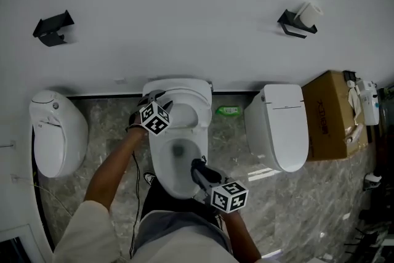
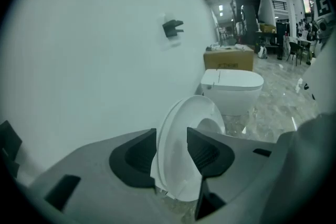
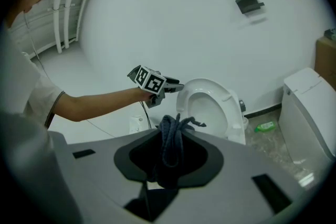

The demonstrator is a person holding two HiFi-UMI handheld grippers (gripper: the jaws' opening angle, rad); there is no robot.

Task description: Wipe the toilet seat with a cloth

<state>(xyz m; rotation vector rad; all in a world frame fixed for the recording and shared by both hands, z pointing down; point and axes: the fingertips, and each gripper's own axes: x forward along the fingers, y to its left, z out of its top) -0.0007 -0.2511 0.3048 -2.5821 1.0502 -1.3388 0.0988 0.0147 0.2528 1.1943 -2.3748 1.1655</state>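
Note:
The white toilet (image 1: 161, 163) stands in the middle with its seat (image 1: 196, 113) and lid raised against the wall. My left gripper (image 1: 159, 97) is at the left edge of the raised seat. In the left gripper view its jaws (image 2: 172, 157) stand open, with the upright seat (image 2: 181, 136) showing in the gap between them. My right gripper (image 1: 198, 167) hovers over the front of the bowl, shut on a dark blue cloth (image 3: 170, 136) that bunches up between its jaws (image 3: 169, 153). The right gripper view shows the seat ring (image 3: 227, 107) beyond the cloth and the left gripper (image 3: 177, 86) beside it.
A second toilet (image 1: 280, 126) with its lid down stands to the right, and a rounded white fixture (image 1: 56, 132) to the left. A cardboard box (image 1: 332, 114) sits at the far right. A green bottle (image 1: 229, 111) lies by the wall. Paper holders (image 1: 298, 20) hang on the wall.

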